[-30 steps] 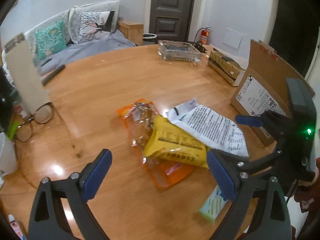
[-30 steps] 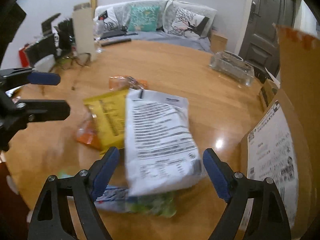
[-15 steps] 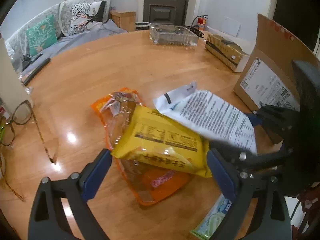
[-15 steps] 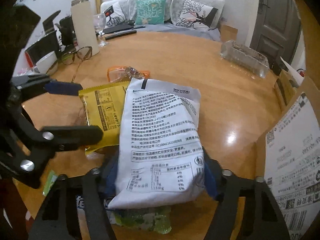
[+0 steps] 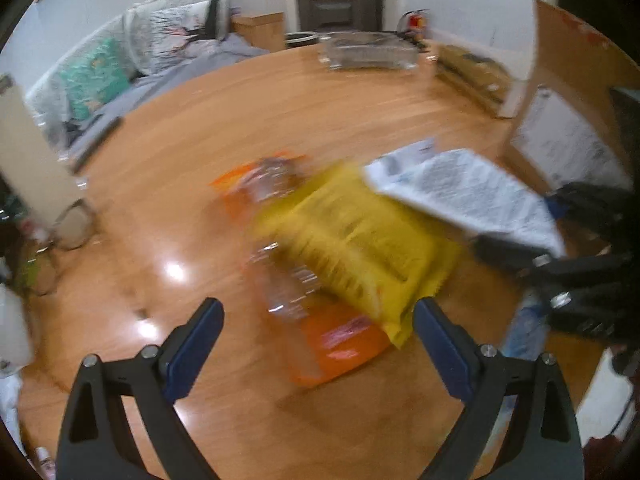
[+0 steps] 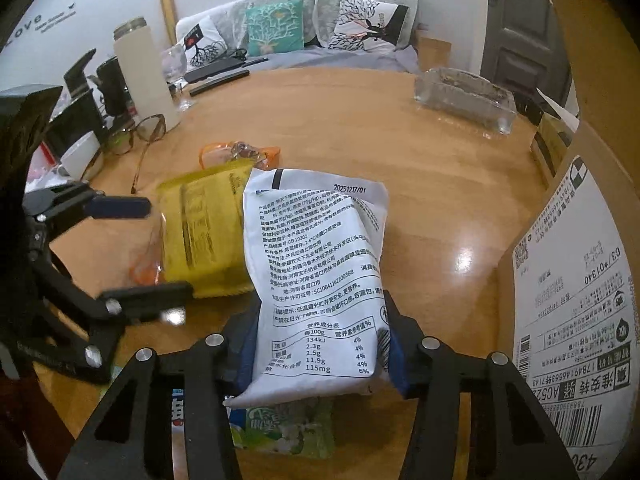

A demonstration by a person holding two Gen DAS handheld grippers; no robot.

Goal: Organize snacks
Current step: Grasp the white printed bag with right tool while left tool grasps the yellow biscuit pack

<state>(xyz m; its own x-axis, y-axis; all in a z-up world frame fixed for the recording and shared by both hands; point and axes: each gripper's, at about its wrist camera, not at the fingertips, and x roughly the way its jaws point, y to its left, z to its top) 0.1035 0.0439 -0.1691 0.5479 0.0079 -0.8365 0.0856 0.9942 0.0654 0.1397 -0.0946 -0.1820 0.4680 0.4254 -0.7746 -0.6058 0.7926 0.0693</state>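
A white printed snack packet lies partly over a yellow packet, which rests on an orange-and-clear packet. My right gripper has its blue pads against both sides of the white packet's near end and its jaws are closing, creasing the packet. A green packet lies under that end. My left gripper hangs open above the near end of the orange packet and the yellow packet, holding nothing. The left wrist view is blurred; the white packet shows at its right.
An open cardboard box stands to the right on the round wooden table. Farther back lies a glass tray. Spectacles, a white flask, a wine glass and mugs crowd the left edge.
My right gripper's jaws have come in from wide apart onto the white packet, which now bulges between them. My left gripper has sunk closer to the yellow and orange packets.
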